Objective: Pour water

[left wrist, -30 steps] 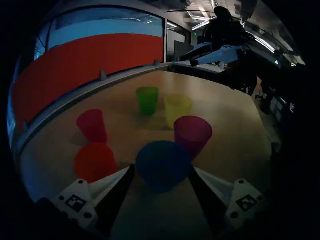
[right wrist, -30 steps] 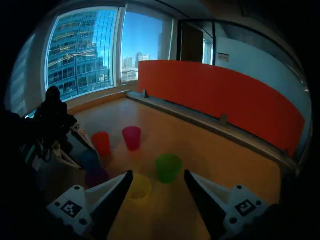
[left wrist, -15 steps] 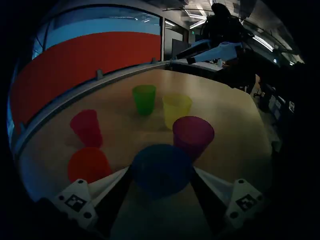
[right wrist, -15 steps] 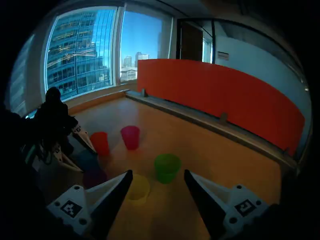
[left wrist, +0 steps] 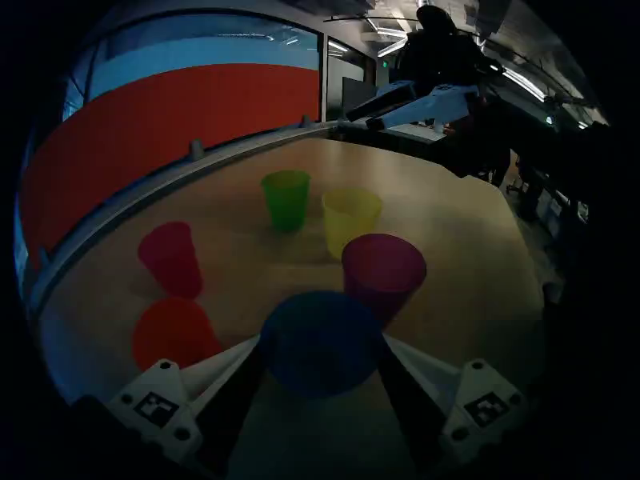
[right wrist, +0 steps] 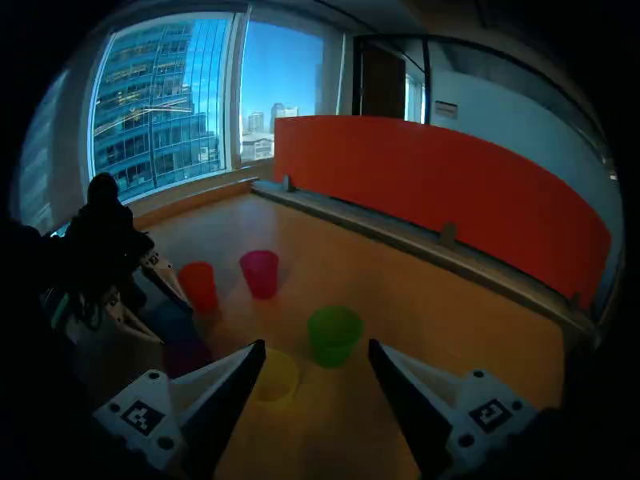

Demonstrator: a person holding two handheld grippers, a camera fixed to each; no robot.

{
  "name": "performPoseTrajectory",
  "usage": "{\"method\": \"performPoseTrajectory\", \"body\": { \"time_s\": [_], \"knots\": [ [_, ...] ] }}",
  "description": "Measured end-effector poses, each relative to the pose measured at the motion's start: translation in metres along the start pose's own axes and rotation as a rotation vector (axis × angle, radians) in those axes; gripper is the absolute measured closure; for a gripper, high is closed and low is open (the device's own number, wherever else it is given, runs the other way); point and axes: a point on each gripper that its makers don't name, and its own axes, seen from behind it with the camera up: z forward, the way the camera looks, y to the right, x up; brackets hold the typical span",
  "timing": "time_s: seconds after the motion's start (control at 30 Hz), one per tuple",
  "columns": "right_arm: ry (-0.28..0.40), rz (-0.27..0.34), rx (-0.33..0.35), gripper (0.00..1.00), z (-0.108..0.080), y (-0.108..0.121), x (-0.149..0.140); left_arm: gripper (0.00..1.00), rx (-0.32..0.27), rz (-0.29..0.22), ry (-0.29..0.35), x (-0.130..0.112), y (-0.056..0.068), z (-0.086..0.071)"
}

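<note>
The blue cup (left wrist: 322, 342) stands upright at lower centre, between the left gripper's (left wrist: 320, 346) wide-spread fingers. The right gripper (right wrist: 310, 348) is released and farther away.

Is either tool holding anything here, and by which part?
The left tool brackets the blue cup at its side walls; whether both fingers press cannot be told. The right tool is open, holding nothing.

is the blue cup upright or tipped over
Upright: the blue cup sits rim up, base down, between the fingers of the left gripper.
</note>
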Motion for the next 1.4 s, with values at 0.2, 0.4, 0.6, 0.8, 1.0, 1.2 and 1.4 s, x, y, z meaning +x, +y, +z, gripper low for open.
{"method": "performPoseTrajectory", "body": {
  "time_s": [0.2, 0.4, 0.6, 0.8, 1.0, 1.2, 1.4],
  "knots": [
    [-0.01, 0.007, 0.004, 0.0, 0.007, 0.001, -0.003, 0.12, 0.004, 0.007, 0.001, 0.0, -0.001, -0.001],
    [-0.022, 0.018, 0.012, 0.01, 0.016, 0.002, -0.007, 0.12, 0.006, -0.004, 0.009, 0.002, -0.001, -0.004],
    [-0.04, 0.02, 0.016, 0.01, 0.03, 0.004, -0.01, 0.12, 0.006, -0.014, 0.026, 0.007, -0.001, -0.01],
    [-0.066, 0.019, 0.016, 0.01, 0.045, 0.006, -0.017, 0.12, 0.006, -0.023, 0.048, 0.013, 0.001, -0.018],
    [-0.09, 0.012, 0.012, 0.0, 0.06, 0.008, -0.023, 0.12, 0.003, -0.03, 0.074, 0.022, 0.004, -0.027],
    [-0.107, 0.012, 0.01, 0.01, 0.073, 0.009, -0.028, 0.12, 0.008, -0.03, 0.097, 0.03, 0.005, -0.035],
    [-0.13, 0.013, -0.003, 0.01, 0.085, 0.013, -0.034, 0.12, 0.015, -0.04, 0.113, 0.034, 0.004, -0.041]
  ]
}}
